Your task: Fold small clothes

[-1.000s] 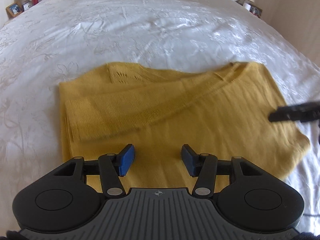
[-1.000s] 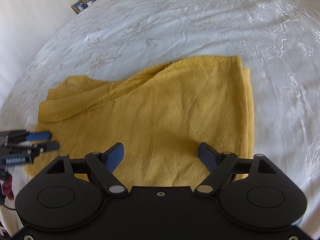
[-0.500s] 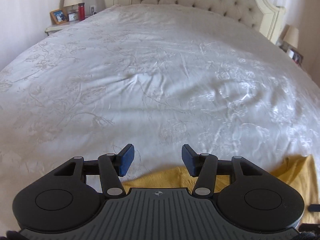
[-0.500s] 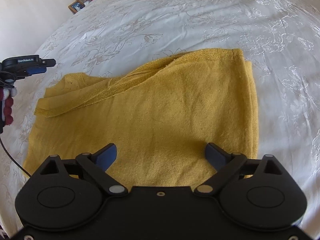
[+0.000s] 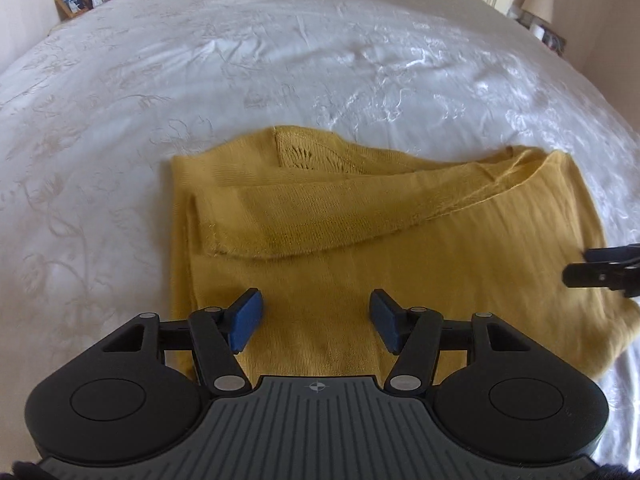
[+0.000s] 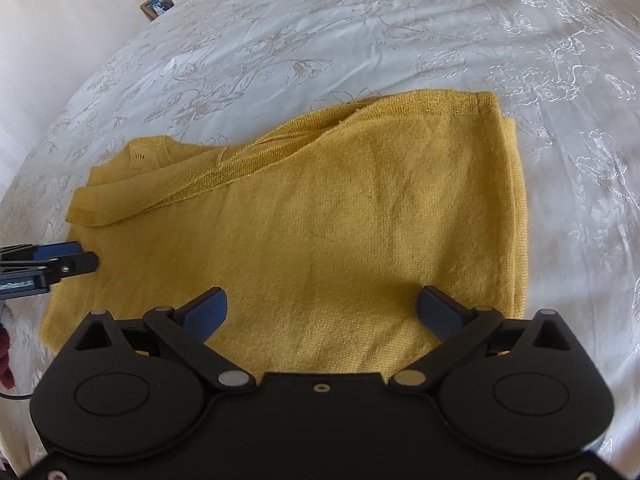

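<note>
A mustard-yellow knitted garment (image 5: 400, 248) lies flat on the white bedspread, with a sleeve folded across its upper part; it also shows in the right wrist view (image 6: 320, 220). My left gripper (image 5: 316, 322) is open and empty, hovering over the garment's near left part. My right gripper (image 6: 322, 308) is open wide and empty over the garment's near edge. The right gripper's tip (image 5: 600, 268) shows at the right edge of the left wrist view, and the left gripper's tip (image 6: 52, 264) shows at the left edge of the right wrist view.
The white embroidered bedspread (image 5: 280, 60) stretches far beyond the garment. A nightstand with a picture frame (image 5: 72, 2), a lamp and a red bottle stands at the far left. Another lamp (image 5: 538, 0) stands at the far right.
The left gripper swung up toward the headboard half a second ago and has come back down over the garment's left part. The right gripper stayed open over the near edge.
</note>
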